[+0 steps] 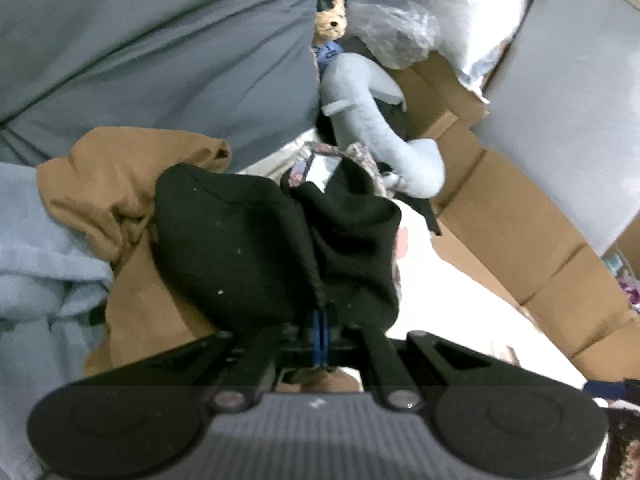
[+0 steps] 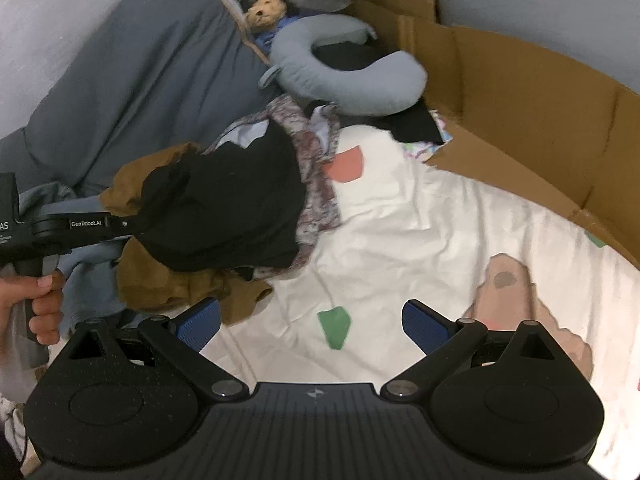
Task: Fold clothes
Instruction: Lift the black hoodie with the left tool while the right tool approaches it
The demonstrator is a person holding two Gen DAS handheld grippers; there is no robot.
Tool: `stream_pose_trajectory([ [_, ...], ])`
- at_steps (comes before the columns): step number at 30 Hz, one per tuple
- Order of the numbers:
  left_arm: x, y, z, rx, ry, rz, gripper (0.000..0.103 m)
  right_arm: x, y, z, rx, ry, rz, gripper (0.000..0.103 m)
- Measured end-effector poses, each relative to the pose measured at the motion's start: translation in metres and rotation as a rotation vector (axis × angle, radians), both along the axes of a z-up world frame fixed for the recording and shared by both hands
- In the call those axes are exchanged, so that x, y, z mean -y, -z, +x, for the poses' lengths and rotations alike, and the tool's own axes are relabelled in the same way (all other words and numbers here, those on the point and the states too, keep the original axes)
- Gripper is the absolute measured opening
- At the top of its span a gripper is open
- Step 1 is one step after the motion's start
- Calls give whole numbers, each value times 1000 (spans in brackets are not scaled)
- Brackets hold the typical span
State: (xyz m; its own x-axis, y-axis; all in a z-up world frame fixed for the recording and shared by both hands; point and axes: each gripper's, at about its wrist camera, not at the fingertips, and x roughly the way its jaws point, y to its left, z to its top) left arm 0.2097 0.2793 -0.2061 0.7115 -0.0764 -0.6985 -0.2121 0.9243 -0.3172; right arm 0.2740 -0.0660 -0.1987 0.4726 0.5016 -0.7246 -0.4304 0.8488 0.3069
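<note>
- White bedsheet (image 2: 400, 220) with coloured patches, cardboard wall (image 2: 520, 120) behind, and the clothes heaped at the left.
- Far left, a hand (image 2: 40, 300) grips the left gripper (image 1: 322, 320); its arm reads "GenRobot.AI".
- It's pinched tight on the black garment (image 2: 224, 208), lifted over the brown garment (image 2: 160, 276).
- The right gripper (image 2: 312, 322) hangs spread wide over bare sheet, holding nothing.

A home bedroom: a white patterned bedsheet (image 2: 400, 216) lies ahead of the fingers, with a grey quilted duvet (image 2: 132, 92), a grey U-shaped pillow (image 2: 352, 88) and a tan teddy bear (image 2: 266, 10) beyond.
</note>
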Motion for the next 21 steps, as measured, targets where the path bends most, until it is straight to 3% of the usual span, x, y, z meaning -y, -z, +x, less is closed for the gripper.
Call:
stream_pose_trajectory([
  [12,9,-1,-61,-50,87,-41,1,-23,1,-5,-27,-73,22,99],
  [21,15,13,-99,-108,136,-89,1,-45,23,-7,-72,-114,15,99],
])
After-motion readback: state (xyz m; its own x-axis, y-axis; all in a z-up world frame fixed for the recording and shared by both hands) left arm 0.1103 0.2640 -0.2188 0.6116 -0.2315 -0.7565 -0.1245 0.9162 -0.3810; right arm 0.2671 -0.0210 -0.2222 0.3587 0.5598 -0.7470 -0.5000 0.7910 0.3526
